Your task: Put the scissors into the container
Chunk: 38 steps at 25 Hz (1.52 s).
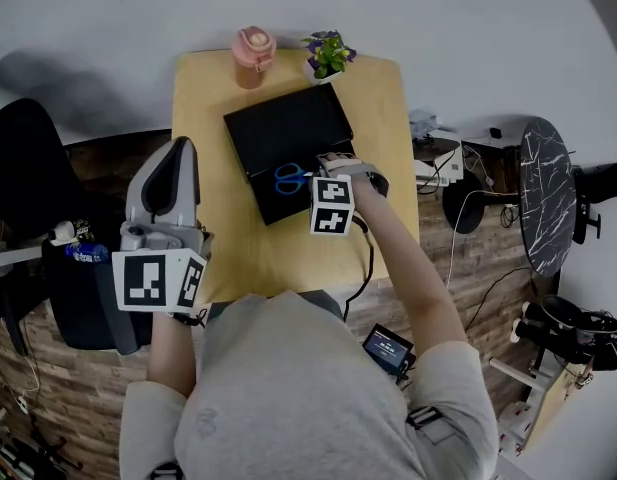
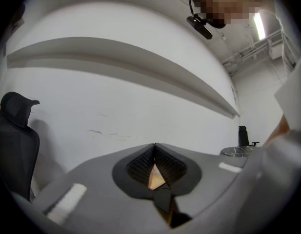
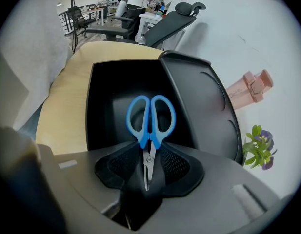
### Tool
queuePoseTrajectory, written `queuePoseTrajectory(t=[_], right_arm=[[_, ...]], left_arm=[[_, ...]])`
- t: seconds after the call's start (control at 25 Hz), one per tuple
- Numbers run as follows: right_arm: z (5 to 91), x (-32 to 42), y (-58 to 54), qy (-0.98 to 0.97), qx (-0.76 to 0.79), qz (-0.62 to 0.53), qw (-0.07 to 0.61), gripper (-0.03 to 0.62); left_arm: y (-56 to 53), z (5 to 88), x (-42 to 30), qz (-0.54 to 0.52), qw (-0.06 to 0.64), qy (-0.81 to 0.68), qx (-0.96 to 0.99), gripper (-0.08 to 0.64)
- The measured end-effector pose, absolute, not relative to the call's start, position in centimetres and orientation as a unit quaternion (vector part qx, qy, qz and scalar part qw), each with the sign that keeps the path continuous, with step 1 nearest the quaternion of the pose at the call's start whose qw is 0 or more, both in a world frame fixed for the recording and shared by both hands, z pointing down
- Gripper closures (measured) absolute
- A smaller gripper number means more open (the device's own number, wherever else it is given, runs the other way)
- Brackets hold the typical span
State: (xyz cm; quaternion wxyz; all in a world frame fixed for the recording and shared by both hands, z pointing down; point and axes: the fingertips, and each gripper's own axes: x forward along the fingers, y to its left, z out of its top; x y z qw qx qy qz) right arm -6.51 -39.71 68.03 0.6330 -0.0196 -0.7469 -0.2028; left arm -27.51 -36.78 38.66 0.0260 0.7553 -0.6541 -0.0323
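Observation:
Blue-handled scissors [image 1: 291, 178] [image 3: 150, 118] hang over the open black container [image 1: 278, 133] [image 3: 109, 94], handles pointing away from me. My right gripper [image 1: 314, 173] [image 3: 149, 149] is shut on the scissors' metal blades, just above the container's near end. The container's lid [image 3: 206, 106] lies open beside the tray. My left gripper [image 1: 185, 148] [image 2: 154, 147] is raised at the table's left edge, pointing at the white wall, jaws together with nothing between them.
The wooden table [image 1: 388, 118] carries a pink bottle [image 1: 253, 56] [image 3: 250, 87] and a small potted plant [image 1: 328, 55] [image 3: 257, 147] at its far edge. A black office chair [image 1: 23, 158] stands to the left; a round marble side table [image 1: 545, 193] to the right.

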Motion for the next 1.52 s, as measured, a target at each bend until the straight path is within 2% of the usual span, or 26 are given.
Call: queuePoseTrajectory(t=[0.24,0.36,0.52,0.56,0.64,0.68,0.84,1.12,1.52], right_arm=[[68.1,-6.6,-39.8,-0.752,-0.01,-0.181,0.634,0.456],[66.7,-7.0,-39.8,-0.772,0.007,-0.172,0.612,0.456],[63.4,-7.6,-39.4,-0.827,0.055,-0.127,0.545,0.46],[62.5,-7.5,-39.3,-0.841,0.073,-0.109,0.525,0.479],[60.3,-7.2,-39.2,-0.868,0.116,-0.073,0.477,0.578],[59.2,-7.0,-39.1,-0.881,0.136,-0.055,0.45,0.589],[54.4,-5.5,-38.6,-0.912,0.216,-0.009,0.349,0.589],[48.2,-1.9,-37.6,-0.924,0.31,0.027,0.221,0.589],[40.5,2.3,-35.1,-0.924,0.363,0.011,0.116,0.589]], left_arm=[[-36.4,38.8,-28.2,-0.03,0.029,-0.664,0.747,0.502],[-36.2,38.7,-27.8,-0.032,0.03,-0.666,0.744,0.502],[-35.6,38.0,-26.2,-0.034,0.022,-0.667,0.744,0.502],[-35.4,37.8,-25.7,-0.035,0.02,-0.668,0.743,0.502],[-34.9,37.4,-24.8,-0.037,0.018,-0.669,0.742,0.502],[-34.7,37.1,-24.3,-0.038,0.017,-0.67,0.741,0.502],[-33.7,35.8,-22.3,-0.044,0.006,-0.671,0.74,0.502],[-31.5,33.6,-19.2,-0.05,-0.018,-0.676,0.735,0.502],[-28.3,31.3,-14.9,-0.059,-0.042,-0.674,0.735,0.502]])
